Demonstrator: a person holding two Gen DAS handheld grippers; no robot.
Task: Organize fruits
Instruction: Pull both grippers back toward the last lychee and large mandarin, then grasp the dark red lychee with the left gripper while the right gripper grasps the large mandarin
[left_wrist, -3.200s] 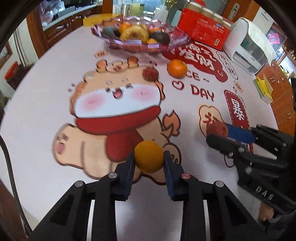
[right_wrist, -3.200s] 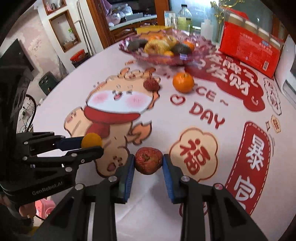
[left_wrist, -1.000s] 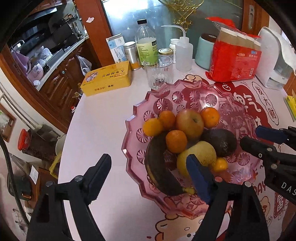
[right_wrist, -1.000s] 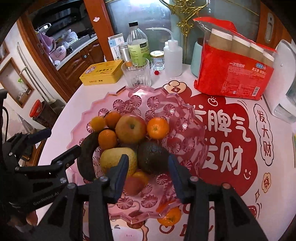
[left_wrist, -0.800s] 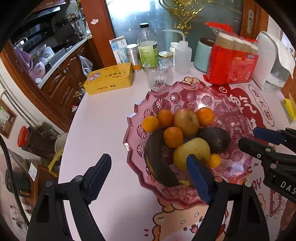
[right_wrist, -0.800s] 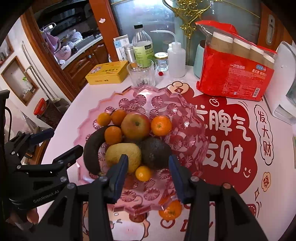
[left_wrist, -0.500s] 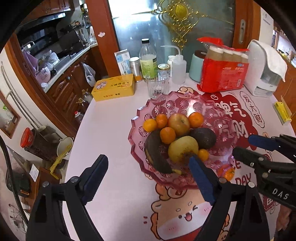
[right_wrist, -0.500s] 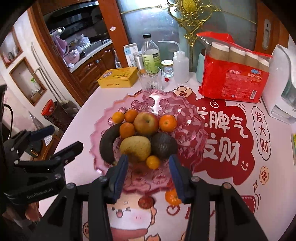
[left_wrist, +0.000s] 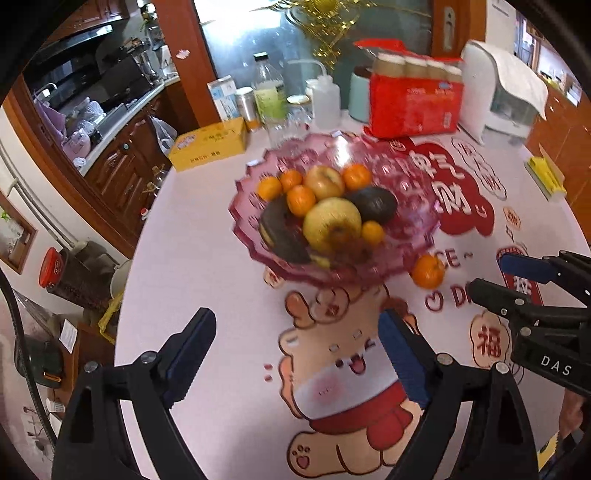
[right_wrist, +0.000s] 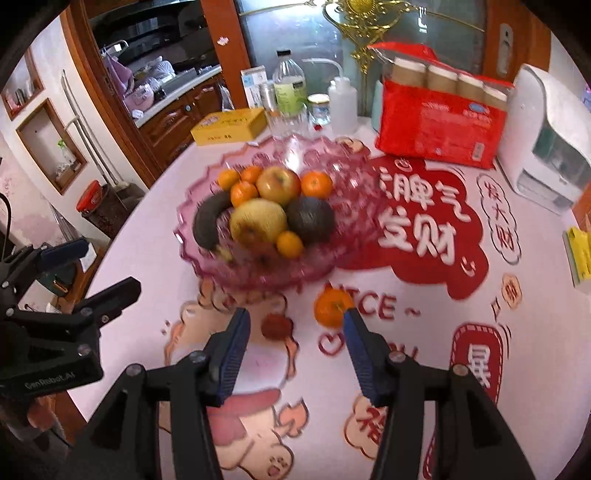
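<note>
A pink glass fruit bowl holds several oranges, an apple, a yellow pear, an avocado and a dark banana. A loose orange and a small red fruit lie on the tablecloth in front of the bowl. My left gripper is open and empty, held back above the cloth short of the bowl. My right gripper is open and empty, above the two loose fruits. Each gripper shows at the edge of the other's view.
Behind the bowl stand a yellow box, bottles, a glass, a red pack of cups and a white appliance. A yellow item lies at the right edge. The table drops off at the left.
Both grippers carried fruit to the bowl, released it there, then pulled back and up; the bowl now sits farther away and the loose orange and red fruit have come into view.
</note>
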